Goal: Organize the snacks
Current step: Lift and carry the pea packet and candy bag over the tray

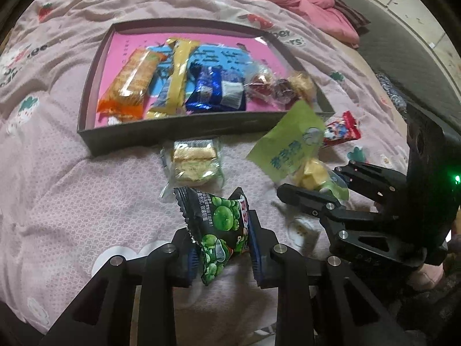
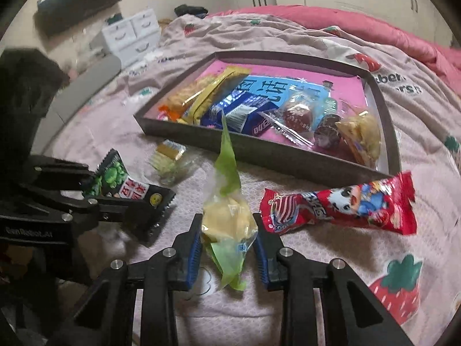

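Both grippers hold snacks just before the tray
Left gripper jaws clamp a black pea packet; right gripper jaws clamp a green pouch; a clear biscuit pack and red packet lie on the bed near the tray's front wall

Both views are lit softly and rather dimly from overhead. Glare is seen on the snack wrappers in the tray. Strong fisheye bending and dark vignetting are seen at the edges. The green packet is smeared by motion.
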Motion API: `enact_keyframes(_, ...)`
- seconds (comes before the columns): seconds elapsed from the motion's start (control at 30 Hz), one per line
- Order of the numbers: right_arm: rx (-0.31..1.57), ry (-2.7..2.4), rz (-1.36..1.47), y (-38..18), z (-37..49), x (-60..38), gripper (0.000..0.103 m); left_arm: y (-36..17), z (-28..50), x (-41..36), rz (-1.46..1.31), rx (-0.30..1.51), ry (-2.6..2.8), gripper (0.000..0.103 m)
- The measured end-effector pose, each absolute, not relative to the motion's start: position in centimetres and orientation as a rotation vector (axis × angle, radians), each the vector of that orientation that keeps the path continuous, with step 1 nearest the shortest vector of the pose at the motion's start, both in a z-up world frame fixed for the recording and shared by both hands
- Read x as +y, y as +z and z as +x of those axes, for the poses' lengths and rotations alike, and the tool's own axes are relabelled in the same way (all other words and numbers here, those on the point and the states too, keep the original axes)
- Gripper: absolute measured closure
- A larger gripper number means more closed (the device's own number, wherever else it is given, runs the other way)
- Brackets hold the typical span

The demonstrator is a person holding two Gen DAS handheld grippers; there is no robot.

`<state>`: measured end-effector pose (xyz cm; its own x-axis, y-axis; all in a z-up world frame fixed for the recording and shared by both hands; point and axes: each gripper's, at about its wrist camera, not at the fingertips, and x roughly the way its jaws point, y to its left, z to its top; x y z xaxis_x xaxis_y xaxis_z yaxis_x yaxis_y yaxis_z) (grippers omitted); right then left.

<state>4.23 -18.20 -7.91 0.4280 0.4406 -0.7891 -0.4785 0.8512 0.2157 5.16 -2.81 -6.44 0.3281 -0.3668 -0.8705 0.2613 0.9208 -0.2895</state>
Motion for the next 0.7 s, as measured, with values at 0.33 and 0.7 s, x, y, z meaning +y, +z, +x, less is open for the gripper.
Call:
enact_keyframes(0.33, 0.907, 0.583, 0.083, -5.9, 4.4, -19.6, 0.071, -4.3, 5.0, -2.3, -0.145, 1.105, -0.434, 0.074)
enact_keyframes(0.7, 0.828, 0.58, 0.148, -3.9, 4.7, -20.6, 0.071, -2.2, 5.7, -2.1, -0.159, 1.046, -0.438, 0.074)
